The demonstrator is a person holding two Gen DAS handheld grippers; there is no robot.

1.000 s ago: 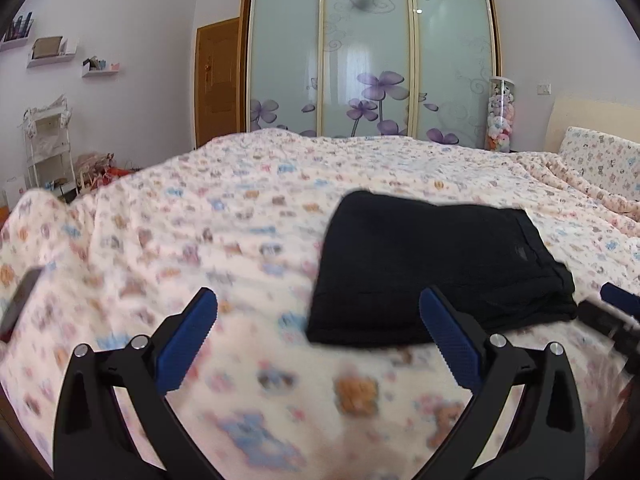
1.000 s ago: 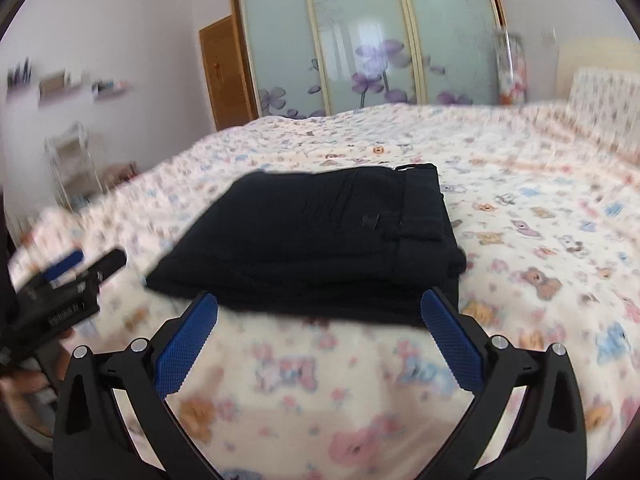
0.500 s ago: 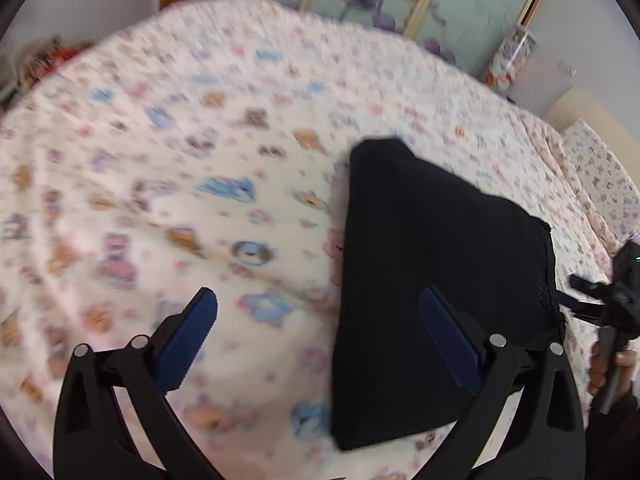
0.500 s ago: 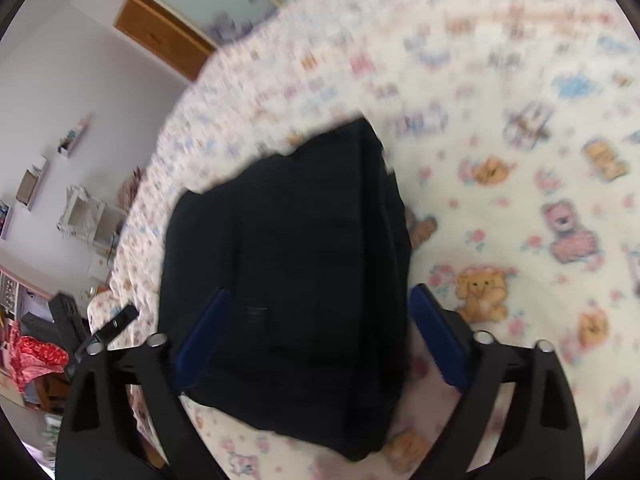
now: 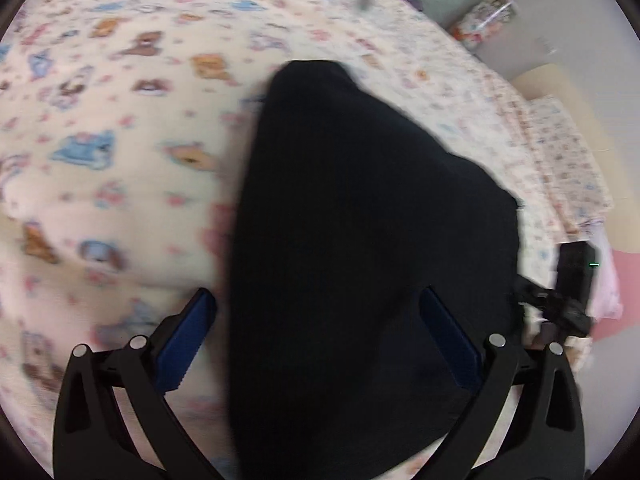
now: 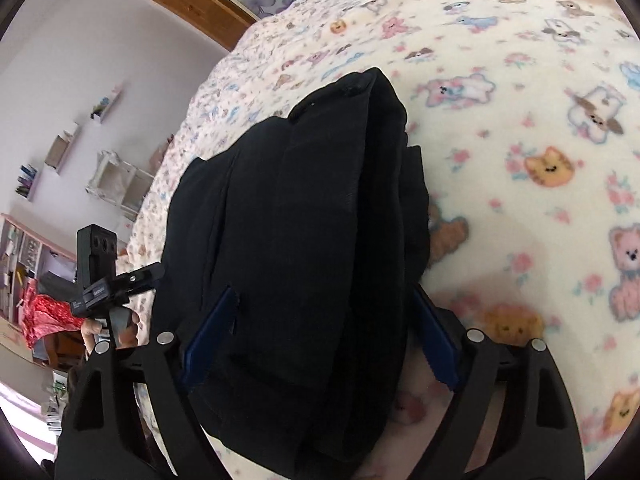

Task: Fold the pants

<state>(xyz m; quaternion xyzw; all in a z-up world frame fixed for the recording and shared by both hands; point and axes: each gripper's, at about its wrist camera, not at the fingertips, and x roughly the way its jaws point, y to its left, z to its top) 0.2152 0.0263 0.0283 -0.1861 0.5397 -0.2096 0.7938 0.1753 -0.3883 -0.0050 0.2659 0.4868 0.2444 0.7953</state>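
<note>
Black pants [image 5: 360, 240] lie folded in a thick stack on the bed and fill the middle of both views [image 6: 304, 240]. My left gripper [image 5: 320, 340] is open, its blue pads straddling the stack's near left part from above. My right gripper [image 6: 320, 340] is open, its blue pads on either side of the stack's right folded edge, close over it. Each gripper shows at the side of the other's view: the right one [image 5: 568, 300], the left one [image 6: 108, 288]. Neither holds the cloth.
The bed is covered by a cream blanket with animal prints [image 5: 100, 140], also in the right wrist view [image 6: 540, 160]. A pillow [image 5: 560, 140] lies at the far right. Shelves and a white rack [image 6: 116, 180] stand by the wall beyond the bed's left edge.
Both grippers have tilted down and moved forward over the pants, from looking across the bed to hovering right above the stack. The pants have not moved.
</note>
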